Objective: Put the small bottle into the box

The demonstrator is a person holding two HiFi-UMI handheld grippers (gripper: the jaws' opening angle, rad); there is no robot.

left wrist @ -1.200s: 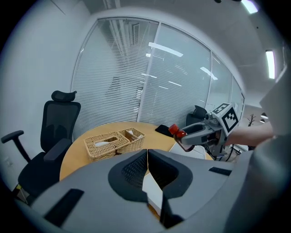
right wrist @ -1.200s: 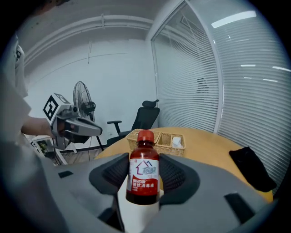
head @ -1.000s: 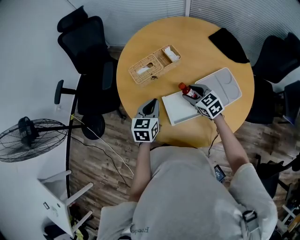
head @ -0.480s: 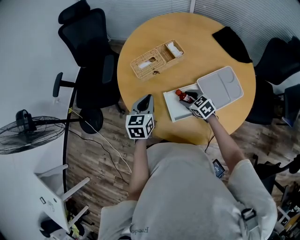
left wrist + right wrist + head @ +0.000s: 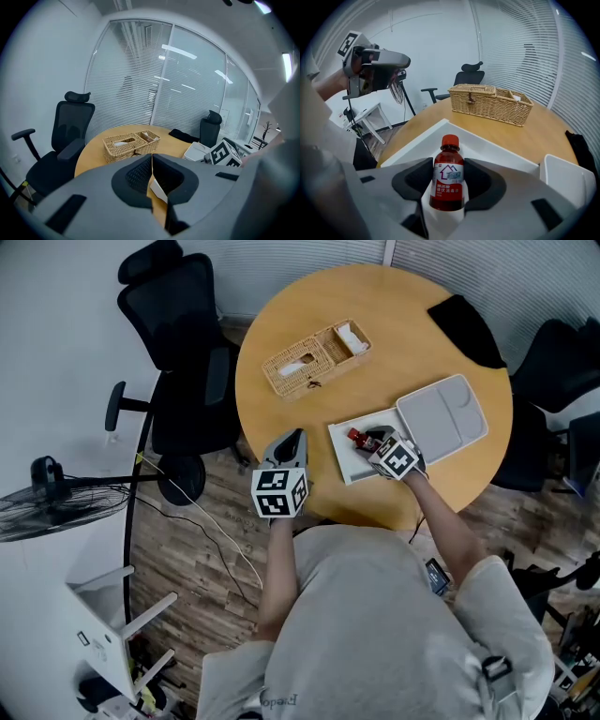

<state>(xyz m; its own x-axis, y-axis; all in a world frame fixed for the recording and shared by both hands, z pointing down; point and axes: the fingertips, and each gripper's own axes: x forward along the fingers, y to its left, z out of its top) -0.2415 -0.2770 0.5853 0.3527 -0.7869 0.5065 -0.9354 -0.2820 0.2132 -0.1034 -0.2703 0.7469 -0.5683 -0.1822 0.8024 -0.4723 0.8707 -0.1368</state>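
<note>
Now the right gripper [image 5: 373, 440] has moved the small bottle [image 5: 449, 178] farther over the box [image 5: 345, 461].

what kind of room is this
Probably an office meeting room: a round wooden table, a black office chair beside it, and glass walls covered with slatted blinds.
</note>
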